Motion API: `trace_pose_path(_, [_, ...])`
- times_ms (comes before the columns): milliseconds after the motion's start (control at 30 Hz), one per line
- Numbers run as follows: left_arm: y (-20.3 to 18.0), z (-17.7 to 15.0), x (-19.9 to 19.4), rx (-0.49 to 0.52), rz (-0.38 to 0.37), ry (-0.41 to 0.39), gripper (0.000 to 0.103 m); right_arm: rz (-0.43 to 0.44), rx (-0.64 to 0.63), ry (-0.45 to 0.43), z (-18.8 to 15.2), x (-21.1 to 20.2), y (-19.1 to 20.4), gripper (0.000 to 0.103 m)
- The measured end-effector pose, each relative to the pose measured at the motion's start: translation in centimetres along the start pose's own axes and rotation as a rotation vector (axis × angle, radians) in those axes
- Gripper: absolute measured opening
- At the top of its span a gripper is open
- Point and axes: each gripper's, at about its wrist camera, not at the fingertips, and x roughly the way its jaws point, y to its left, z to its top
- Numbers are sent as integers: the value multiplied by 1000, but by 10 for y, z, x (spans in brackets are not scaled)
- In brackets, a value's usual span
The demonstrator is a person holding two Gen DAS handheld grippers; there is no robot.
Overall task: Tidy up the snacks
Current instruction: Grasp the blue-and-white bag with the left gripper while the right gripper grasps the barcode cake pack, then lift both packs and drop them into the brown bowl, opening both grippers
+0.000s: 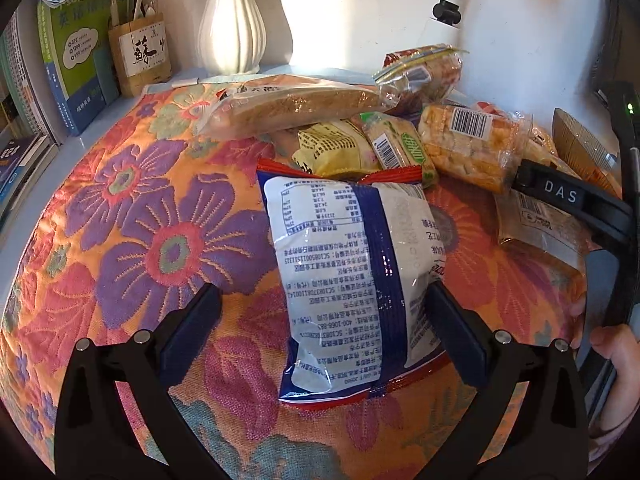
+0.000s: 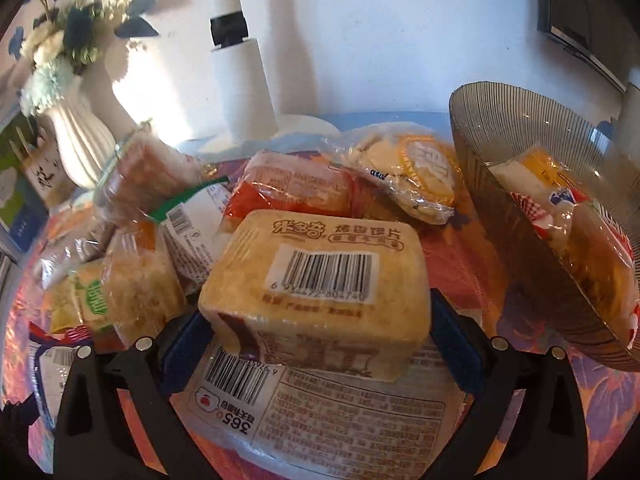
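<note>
Only rightward, a ribbed bowl (image 2: pixel 520 184); right tongs (image 2: pixel 320 320) clamping the toast pack (image 2: pixel 316 280) (left tongs (image 1: pixel 324 304) agape around the blue-white bag (image 1: pixel 352 272)).

Hard sunlight, crisp wall shadows, wrapper glare, strong fisheye edge warping.

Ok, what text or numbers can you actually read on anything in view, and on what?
"DAS": white letters on the right gripper's black body.
"365": white label of the flat packet lying under the held one, printed upside down.
Barcode digits on the yellow snack pack between the right gripper's fingers: blurred, no sure reading.
Blue and white bag: fine print too small.
Book spines: unreadable.
</note>
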Motion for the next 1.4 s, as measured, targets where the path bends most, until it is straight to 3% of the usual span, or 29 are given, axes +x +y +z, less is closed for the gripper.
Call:
trace_pose_path(467, [1, 0, 0, -5, -5, -3, 100, -1, 16, -10, 5, 4, 0, 98])
trace_pose_path(600, [0, 0, -1, -2, -5, -5, 100, 12, 41, -58, 1, -5, -7, 97])
trace_pose_path(667, [1, 0, -1, 0, -8, -8, 100, 31, 54, -127, -1, -16, -9, 94])
trace_pose_path(700, [1, 0, -2, 1, -12, -12, 91, 41, 50, -142, -1, -19, -9, 84])
trace_pose_path(733, [-1, -1, -5, 8, -23, -30, 81, 34, 44, -156, -2, -21, -7, 84])
trace_pose_path(767, [-3, -2, -10, 22, -60, -52, 53, 36, 41, -162, -1, -21, -5, 83])
trace_pose_path(800, [-6, -3, -14, 32, -57, -68, 49, 44, 41, -168, -2, -23, -5, 83])
trace_pose_path(1033, [5, -5, -26, -22, -79, -129, 38, 83, 16, -358, -14, -58, -3, 82])
trace_pose_path(1133, [5, -7, -35, -24, -44, -187, 36, 89, -8, -456, -22, -78, 1, 82])
trace_pose_path(1400, [3, -12, -53, -21, -30, -290, 35, 65, -17, -561, -32, -101, 1, 82])
